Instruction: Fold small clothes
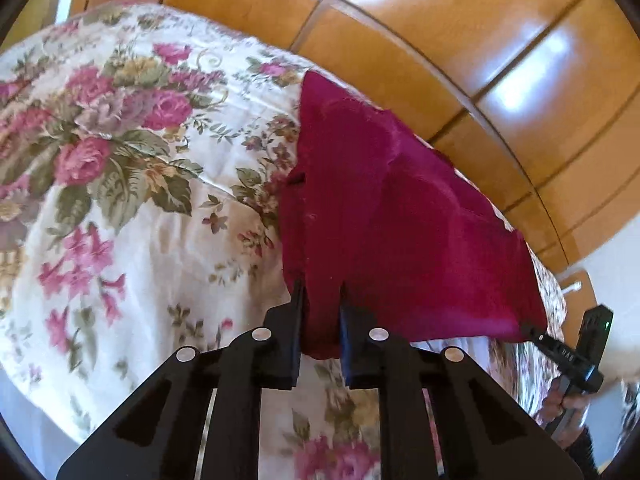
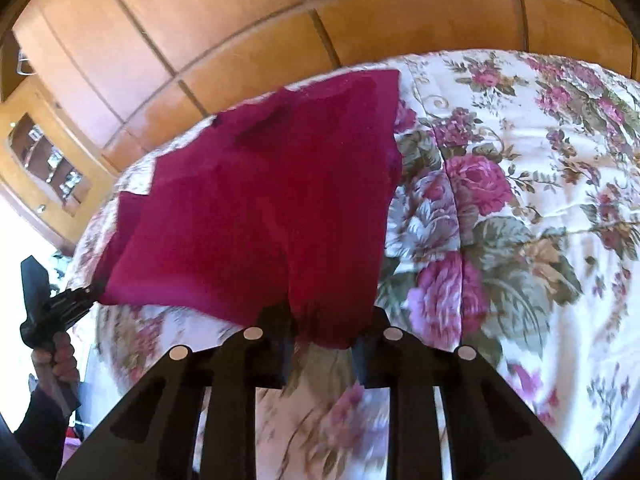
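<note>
The dark red garment (image 1: 400,216) lies spread on the flowered bedspread (image 1: 120,200), its far edge towards the upper middle of each frame by the wooden wardrobe (image 1: 440,20), its near edge lifted; each near corner sits between a pair of fingers; in the left wrist view the left gripper (image 1: 322,292) pinches the lower-left corner, and the right gripper (image 1: 532,330) grips the lower-right one at the frame's right edge; in the right wrist view the right gripper's (image 2: 326,320) fingers are closed on bunched cloth; the held edge runs side to side, so the fold likely goes away, towards the far edge.
</note>
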